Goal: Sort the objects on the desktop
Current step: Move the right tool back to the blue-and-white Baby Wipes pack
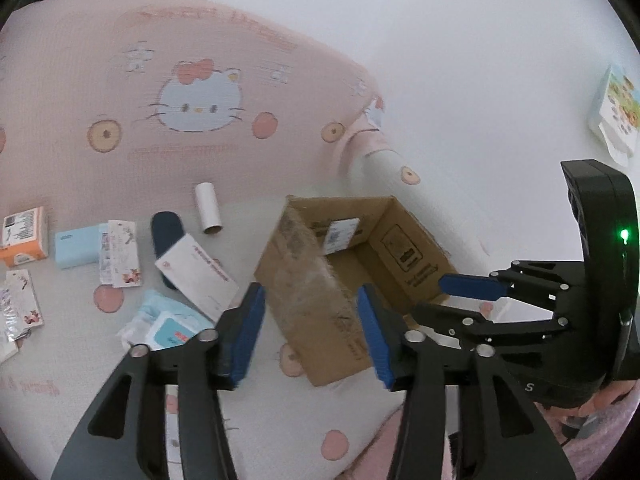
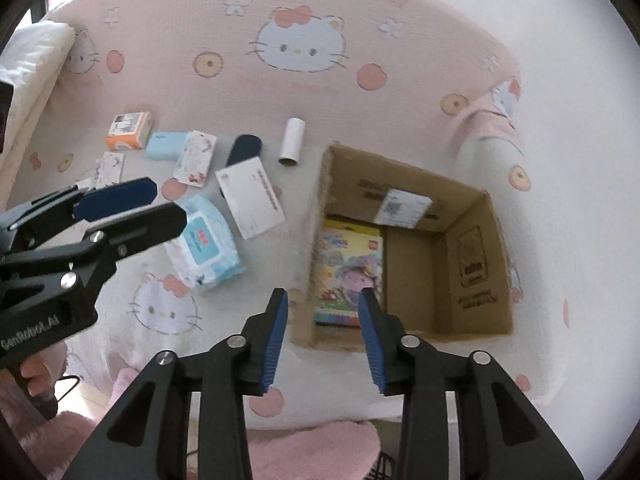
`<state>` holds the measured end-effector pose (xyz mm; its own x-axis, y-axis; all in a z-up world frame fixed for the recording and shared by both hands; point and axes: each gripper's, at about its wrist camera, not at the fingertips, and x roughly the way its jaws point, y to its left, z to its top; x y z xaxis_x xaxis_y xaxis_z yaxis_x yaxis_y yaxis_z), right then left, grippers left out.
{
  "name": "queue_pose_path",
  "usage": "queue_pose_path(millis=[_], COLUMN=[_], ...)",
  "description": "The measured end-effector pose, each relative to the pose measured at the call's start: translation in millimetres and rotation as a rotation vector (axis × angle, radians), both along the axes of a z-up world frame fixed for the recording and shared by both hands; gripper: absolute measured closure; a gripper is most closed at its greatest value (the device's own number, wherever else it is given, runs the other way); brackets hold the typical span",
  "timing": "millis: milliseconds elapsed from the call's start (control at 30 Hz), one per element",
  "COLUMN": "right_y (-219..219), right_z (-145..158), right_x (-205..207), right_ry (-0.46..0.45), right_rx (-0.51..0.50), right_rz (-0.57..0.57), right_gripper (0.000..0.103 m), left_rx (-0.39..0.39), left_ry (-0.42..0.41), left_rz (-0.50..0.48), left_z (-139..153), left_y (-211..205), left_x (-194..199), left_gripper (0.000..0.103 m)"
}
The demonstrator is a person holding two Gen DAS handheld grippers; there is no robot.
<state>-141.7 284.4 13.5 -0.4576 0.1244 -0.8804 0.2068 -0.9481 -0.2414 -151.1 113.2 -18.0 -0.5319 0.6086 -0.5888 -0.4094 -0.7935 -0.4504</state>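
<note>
Orange box (image 2: 129, 131): seen far left of the right jaws, at the back of the bed (image 2: 280, 240), with a pale blue box (image 2: 165, 151) touching its right side.
Patterned packets: 1 (image 2: 195, 159) is laid partly over the pale blue box; another (image 2: 108, 168) is found nearer, left of it.
Left gripper (image 1: 311, 330): its jaws are spread and nothing is pinched between them; the near corner of the cardboard box (image 1: 320, 304) is framed in the gap. In the right wrist view the same gripper (image 2: 132, 208) is seen reaching in from the left, above the wipes, held by a hand (image 2: 36, 376).
Wipes pack (image 2: 206, 246): placed left of the right jaws, flat on the bed, white and blue.
White carton (image 2: 251, 197): set just beyond the wipes, with its far end resting on a dark blue oval case (image 2: 244, 148).
Cardboard tube (image 2: 292, 142): laid beyond the right jaws, near the far left corner of the cardboard box.
Right gripper (image 2: 323, 340): its jaws are spread, nothing is gripped, and they are held above the near edge of the cardboard box.
Picture book (image 2: 348, 272): found inside the cardboard box, flat against its left wall, just beyond the right jaws.
Box floor: to the right of the book, bare cardboard is shown; a white label is stuck on the far inner wall.
Bedcover: pink and white with cat-face print.
</note>
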Motion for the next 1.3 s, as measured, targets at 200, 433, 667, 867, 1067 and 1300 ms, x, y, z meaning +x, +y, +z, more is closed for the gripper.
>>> queue_pose_path(millis=[200,433,667,867,1067,1300], right_y=[-38.0,-76.6,-87.4,-80.3,-74.0,-74.5], right_z=[-19.6,-42.1,-65.8,-92.7,-139.8,-192.2], right_x=[-19.1,-33.8,-40.4,-54.2,-76.2,-102.0], right_ry=[-0.017,-0.048,-0.092,-0.127,-0.189,-0.280], right_rx=[-0.090,-0.202,-0.280,-0.300,-0.355,-0.359], right_rz=[0.044,0.078,0.080,0.055,0.050,0.031], right_gripper=[0.069,0.069,0.069,0.068,0.068,0.068], left_rx=[-0.033,-0.078,-0.088,-0.082,-0.062,-0.088], left_ry=[0.008,-0.004,-0.067,-0.104,-0.257,-0.363], left_rz=[0.058,0.140,0.208,0.219,0.264,0.283], left_z=[-15.0,-34.1,-54.2,-75.0,-125.7,-178.7], left_y=[-40.1,-88.4,-117.0,-111.0,-110.7,-105.2], left_x=[1.9,6.2,-2.0,-15.4,-36.6,-59.9], left_gripper=[0.047,0.047,0.047,0.047,0.047,0.047])
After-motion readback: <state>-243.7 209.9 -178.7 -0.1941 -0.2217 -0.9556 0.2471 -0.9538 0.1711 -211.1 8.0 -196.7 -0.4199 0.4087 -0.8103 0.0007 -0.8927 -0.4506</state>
